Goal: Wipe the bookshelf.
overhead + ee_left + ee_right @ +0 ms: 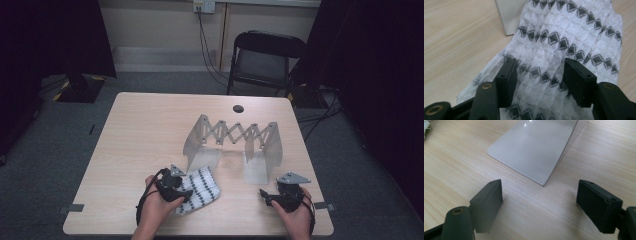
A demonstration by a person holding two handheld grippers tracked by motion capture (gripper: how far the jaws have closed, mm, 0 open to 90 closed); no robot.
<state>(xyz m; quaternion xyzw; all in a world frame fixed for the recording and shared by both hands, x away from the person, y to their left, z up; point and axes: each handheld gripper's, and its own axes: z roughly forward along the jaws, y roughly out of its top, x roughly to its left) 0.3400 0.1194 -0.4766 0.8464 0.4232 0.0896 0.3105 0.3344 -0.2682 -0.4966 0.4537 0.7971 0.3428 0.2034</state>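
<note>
Cloth [199, 189], white with rows of dark diamonds, lies crumpled on the bench [135, 145] in the lower middle of the high view, and its upper edge reaches the foot of the left plate of a grey folding rack [233, 141]. The rack stands in the centre of the frame, two flat plates joined by a zigzag scissor link. The left gripper [186, 195] is over the left part of the cloth, held by the person's left hand [156, 206], which enters from the bottom edge. In the left gripper view the cloth [564, 47] covers the middle and right of the frame, and the two black jaws stand apart with the fabric between and under them; the inner faces do not press the fabric together, so this gripper is open, though I cannot tell if the tips touch the cloth from above. A corner of the rack plate [510, 15] shows at the top of this view, just beside the cloth. The right gripper [264, 196] is in the lower right of the high view, in the right hand [296, 214], low over bare wood and well apart from the cloth. In the right gripper view its jaws stand wide apart with nothing between them, and the flat foot of the right rack plate [534, 150] lies on the bench ahead of them, in the upper middle of the frame
</note>
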